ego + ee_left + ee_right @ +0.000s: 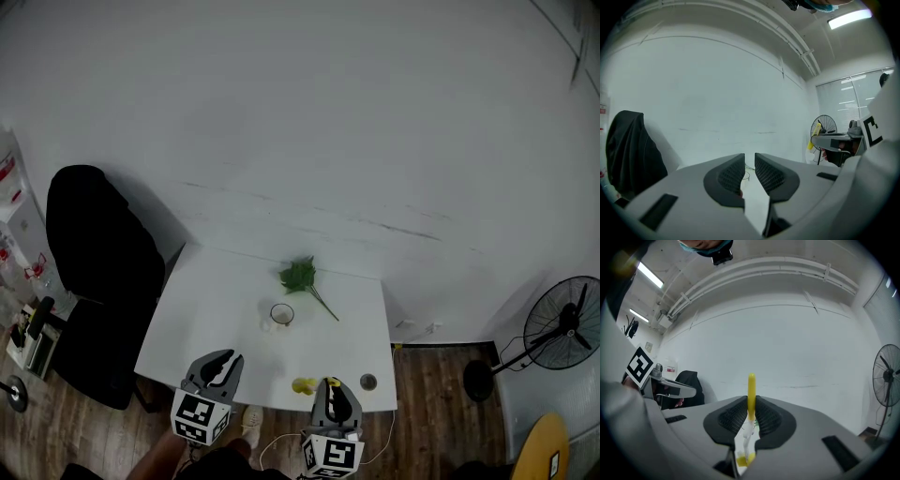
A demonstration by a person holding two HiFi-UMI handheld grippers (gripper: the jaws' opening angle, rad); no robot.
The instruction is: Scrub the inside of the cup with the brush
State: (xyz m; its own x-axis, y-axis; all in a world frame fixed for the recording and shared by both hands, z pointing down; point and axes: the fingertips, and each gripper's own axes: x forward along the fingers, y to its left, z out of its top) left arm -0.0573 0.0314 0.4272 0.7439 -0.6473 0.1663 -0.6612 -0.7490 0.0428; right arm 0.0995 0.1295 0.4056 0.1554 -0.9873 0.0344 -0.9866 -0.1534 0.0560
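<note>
- The small clear glass cup [281, 314] is standing upright near the middle of the white rectangular table [211, 305]. It is sitting just on the near side of a green leafy sprig [300, 276] and well apart from both grippers, which are hovering at the table's near edge.
- The cup is looking rigid, smooth-walled and round, so it is probably handling as light, slippery and breakable. The sensible hold is across its outer wall, low enough to keep it from tipping, with a gentle squeeze.
- The right gripper [751, 405] is pinching the slim yellow plastic brush [751, 385]. Its ribbed black pads are pressing on the thin rounded handle, which is standing upright above them, while a white and yellow part is hanging below.
- The brush is looking stiff and very light. Such a thin round handle may be twisting between the pads once scrubbing force comes on, so the grip is wanting to be firm.
- The left gripper [749, 161] is holding nothing. Its dark textured pads are standing only a narrow gap apart, with bare table showing between them, and they are likely needing to spread wider to take the cup's wall.
</note>
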